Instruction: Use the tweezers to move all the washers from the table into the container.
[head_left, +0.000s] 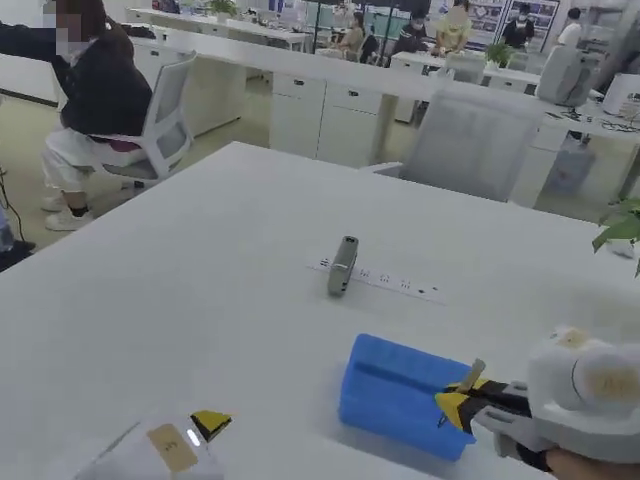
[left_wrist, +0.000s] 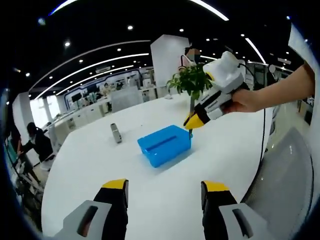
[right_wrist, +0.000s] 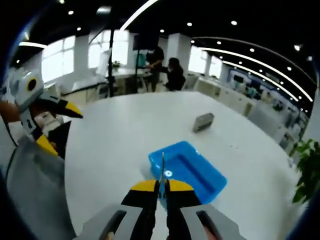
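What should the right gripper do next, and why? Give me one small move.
Probably dip the tweezers slightly lower into the blue container and ease the grip: the right gripper is shut on them above it, and a washer shows right beside their tip.

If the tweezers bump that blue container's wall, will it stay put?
Probably it slides: the blue container looks like thin plastic, sitting loose on the smooth white table. Tipping seems unlikely: it is low and wide. The right gripper holds the tweezers above it.
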